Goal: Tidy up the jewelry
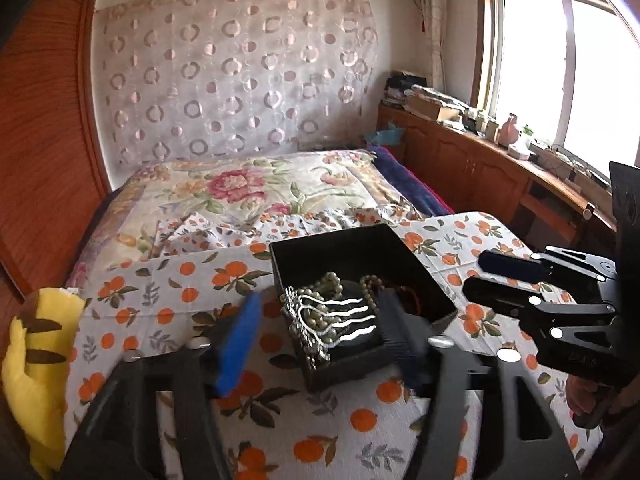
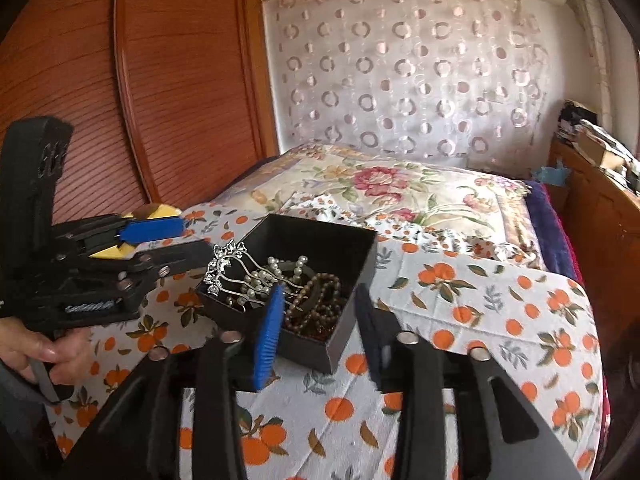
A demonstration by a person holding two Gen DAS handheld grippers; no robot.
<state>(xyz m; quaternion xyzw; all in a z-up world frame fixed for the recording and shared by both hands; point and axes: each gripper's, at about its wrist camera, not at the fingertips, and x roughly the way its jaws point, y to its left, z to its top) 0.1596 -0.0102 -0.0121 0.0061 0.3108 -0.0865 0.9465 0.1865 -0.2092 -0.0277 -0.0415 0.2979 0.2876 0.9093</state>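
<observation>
Although both tools are close to the work, the left gripper (image 1: 320, 320) is the nearer one: its fingers stand apart and empty, straddling the near-left corner of the black box (image 1: 416, 276), with the silver hair comb (image 1: 332, 320) directly ahead between them. The box rests on the orange-print cloth (image 1: 360, 420) covering the bed, and holds the comb, a pearl strand (image 1: 332, 284) and a brown bead bracelet (image 2: 316, 300). The comb lies propped on the box's left rim, its ornamented head outward over that rim and its wavy prongs running inward across the pearls; its long axis therefore runs roughly left to right across the left gripper's line of approach. The right gripper (image 2: 320, 320) is likewise spread and holds nothing, positioned over the box's near-right corner above the brown beads. Judged from this layout, a grasp on the comb favours the left tool, closing across the prongs or head; the pearls tangled among the prongs may lift with it.
</observation>
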